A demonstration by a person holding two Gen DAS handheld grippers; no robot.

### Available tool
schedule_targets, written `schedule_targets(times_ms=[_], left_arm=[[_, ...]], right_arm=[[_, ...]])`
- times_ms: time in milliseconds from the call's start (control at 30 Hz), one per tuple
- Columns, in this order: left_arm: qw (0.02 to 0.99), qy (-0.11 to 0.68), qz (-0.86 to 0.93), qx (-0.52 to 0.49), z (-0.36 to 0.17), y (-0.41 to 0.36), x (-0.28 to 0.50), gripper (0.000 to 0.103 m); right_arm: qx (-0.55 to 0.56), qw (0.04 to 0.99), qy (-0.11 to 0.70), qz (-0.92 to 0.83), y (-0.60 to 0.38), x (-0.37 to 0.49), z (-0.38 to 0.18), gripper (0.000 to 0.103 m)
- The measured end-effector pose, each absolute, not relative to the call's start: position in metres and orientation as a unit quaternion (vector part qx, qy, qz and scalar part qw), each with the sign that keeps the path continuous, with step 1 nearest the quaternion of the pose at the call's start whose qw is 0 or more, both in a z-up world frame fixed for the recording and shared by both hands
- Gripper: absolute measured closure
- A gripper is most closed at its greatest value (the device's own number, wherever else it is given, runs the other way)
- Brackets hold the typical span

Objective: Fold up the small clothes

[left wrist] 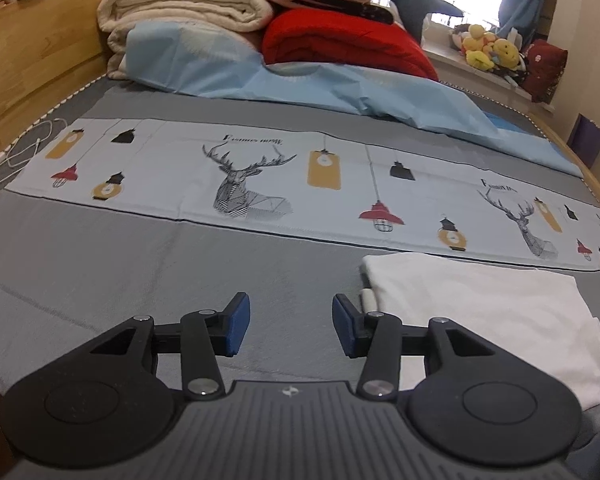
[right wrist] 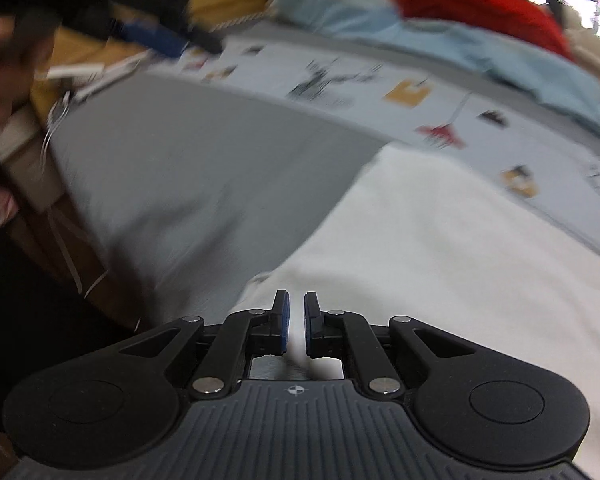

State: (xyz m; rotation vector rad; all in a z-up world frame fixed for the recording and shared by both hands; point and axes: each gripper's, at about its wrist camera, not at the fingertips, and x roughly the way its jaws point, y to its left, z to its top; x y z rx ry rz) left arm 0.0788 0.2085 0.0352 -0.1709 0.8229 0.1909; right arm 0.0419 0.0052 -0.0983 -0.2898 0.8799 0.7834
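A folded white garment (left wrist: pixel 488 312) lies on the grey bed sheet (left wrist: pixel 120 264), just right of my left gripper (left wrist: pixel 291 326). That gripper is open, hovers over bare sheet, and has nothing between its blue pads (left wrist: pixel 238 326). In the blurred right wrist view the white garment (right wrist: pixel 440 248) fills the lower right. My right gripper (right wrist: pixel 296 322) hangs over its near left edge with the jaws a narrow slit apart, and I see no cloth pinched between them. The left gripper's blue pad (right wrist: pixel 156 42) shows as a blur at the upper left.
A printed band with deer and lamps (left wrist: pixel 252 176) crosses the bed beyond the garment. Behind it lie a light blue sheet (left wrist: pixel 340 88), a red quilt (left wrist: pixel 340 44) and stacked cream blankets (left wrist: pixel 188 8). A wooden bed frame (left wrist: pixel 28 60) and a white cable (left wrist: pixel 24 152) line the left side.
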Motion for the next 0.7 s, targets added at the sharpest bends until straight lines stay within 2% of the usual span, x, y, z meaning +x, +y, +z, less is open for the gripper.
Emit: schedule_targets(times_ms=[100,333,400,500,533,567,600,667,700], left_arm=[[0.906,0.401,0.097,-0.091,0.034,0.216,0.078,0.052],[0.900,0.412,0.098,-0.099,0.029,0.223,0.082,0.052],[0.899,0.416,0.095,-0.095,0.027,0.222,0.083,0.052],[0.899,0.420,0.091,-0.089,0.025,0.220,0.087,0.051],[0.898,0.421,0.090,-0.090,0.024,0.220,0.088,0.051],[0.898,0.422,0.090,-0.091,0.023,0.220,0.088,0.051],[0.896,0.424,0.090,-0.092,0.021,0.219,0.090,0.051],[0.895,0.428,0.086,-0.097,0.018,0.217,0.092,0.051],[0.893,0.430,0.082,-0.102,0.016,0.216,0.095,0.051]], right_arm=[[-0.154,0.808,0.419,0.385,0.021,0.038,-0.113,0.076],[-0.171,0.790,0.436,0.395,0.039,0.042,-0.134,0.066],[-0.178,0.787,0.432,0.402,0.044,0.040,-0.136,0.059],[-0.203,0.784,0.421,0.408,0.048,0.034,-0.137,0.057],[-0.208,0.784,0.419,0.408,0.048,0.033,-0.137,0.058],[-0.210,0.786,0.416,0.407,0.048,0.033,-0.137,0.065],[-0.209,0.788,0.416,0.402,0.046,0.035,-0.135,0.079],[-0.190,0.791,0.422,0.401,0.041,0.041,-0.131,0.090],[-0.181,0.792,0.423,0.401,0.038,0.042,-0.128,0.093]])
